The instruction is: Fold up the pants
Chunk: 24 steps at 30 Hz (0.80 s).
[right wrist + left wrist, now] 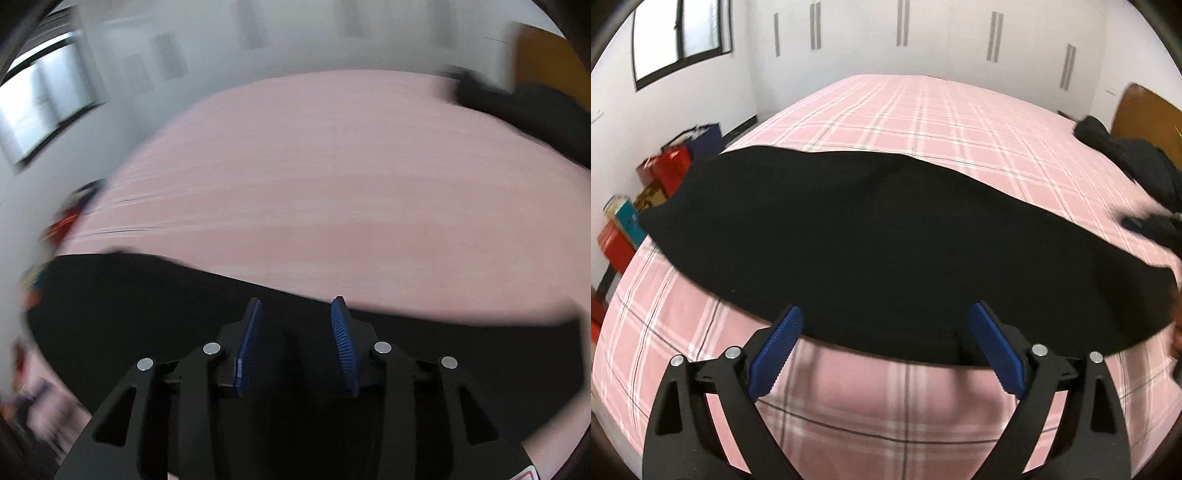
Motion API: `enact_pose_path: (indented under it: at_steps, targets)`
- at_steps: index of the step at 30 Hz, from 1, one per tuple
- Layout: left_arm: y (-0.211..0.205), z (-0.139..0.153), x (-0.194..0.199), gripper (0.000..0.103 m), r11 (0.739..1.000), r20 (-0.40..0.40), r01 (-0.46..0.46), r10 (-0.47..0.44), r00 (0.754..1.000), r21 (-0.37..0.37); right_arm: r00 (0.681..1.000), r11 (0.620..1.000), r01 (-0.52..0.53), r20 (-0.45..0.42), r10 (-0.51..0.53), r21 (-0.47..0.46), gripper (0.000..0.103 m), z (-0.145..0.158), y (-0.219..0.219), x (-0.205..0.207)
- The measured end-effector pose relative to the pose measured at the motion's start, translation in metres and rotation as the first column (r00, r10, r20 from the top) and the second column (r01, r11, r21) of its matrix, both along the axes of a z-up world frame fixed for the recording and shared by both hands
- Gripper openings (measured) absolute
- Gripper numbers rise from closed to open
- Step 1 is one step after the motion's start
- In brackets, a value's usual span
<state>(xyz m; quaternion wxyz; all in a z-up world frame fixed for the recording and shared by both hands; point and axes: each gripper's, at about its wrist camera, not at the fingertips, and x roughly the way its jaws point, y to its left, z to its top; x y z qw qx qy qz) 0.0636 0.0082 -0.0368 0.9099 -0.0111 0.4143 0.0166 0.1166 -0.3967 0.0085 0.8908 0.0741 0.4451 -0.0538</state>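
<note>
Black pants [868, 240] lie flat in a long band across the pink plaid bed [923, 122]. My left gripper [884, 314] stands wide open over their near edge, its blue pads [777, 350] apart, with only cloth and sheet behind them. In the blurred right wrist view, the right gripper [295, 302] hangs over the pants [147, 314] near their far edge. Its pads [343, 339] are partly apart and nothing is pinched between them. A blurred dark and blue shape [1137, 223] shows at the pants' right end in the left wrist view.
A heap of dark clothing [1126, 151] lies at the far right by a wooden headboard [1145, 110]. Red boxes and bags [665, 166] stand on the floor left of the bed, under a window [679, 37]. White wardrobe doors [905, 37] line the back wall.
</note>
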Motion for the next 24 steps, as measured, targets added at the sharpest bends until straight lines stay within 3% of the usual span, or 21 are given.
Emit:
enact_pose_path:
  at_steps: [3,6,10,16,17,18,19,24]
  targets:
    - [-0.015,-0.004,-0.002,0.091,0.999,0.002,0.030,-0.030,1.000,0.036,0.976,0.977,0.212,-0.035,-0.213,-0.035,0.041,-0.006,-0.108,-0.050]
    - [-0.026,-0.008,-0.001,0.091,0.997,-0.003,0.057,-0.057,0.998,0.059,0.950,0.951,0.310,-0.028,-0.310,0.000,0.045,-0.010,-0.168,-0.073]
    - [-0.024,-0.012,0.000,0.091,0.996,0.000,0.073,-0.074,0.997,0.047,0.959,0.958,0.283,-0.049,-0.281,0.051,0.052,-0.026,-0.185,-0.074]
    - [-0.022,-0.019,0.005,0.091,0.996,-0.010,0.067,-0.067,0.998,0.054,0.976,0.980,0.198,-0.095,-0.196,0.014,0.053,-0.046,-0.175,-0.052]
    - [-0.022,-0.020,0.006,0.091,0.996,-0.015,0.070,-0.070,0.997,0.051,0.977,0.979,0.202,-0.079,-0.199,0.022,0.049,-0.046,-0.176,-0.053]
    - [-0.023,-0.021,0.006,0.091,0.996,-0.016,0.069,-0.069,0.998,0.055,0.978,0.980,0.199,-0.068,-0.196,0.029,0.023,-0.045,-0.176,-0.053]
    - [-0.024,-0.021,0.005,0.091,0.996,-0.015,0.070,-0.070,0.997,0.057,0.981,0.981,0.189,-0.063,-0.186,0.047,0.009,-0.042,-0.176,-0.053]
    - [-0.029,-0.019,0.002,0.091,0.995,0.005,0.078,-0.078,0.997,0.067,0.981,0.979,0.191,-0.004,-0.192,-0.066,0.009,-0.005,-0.182,-0.059]
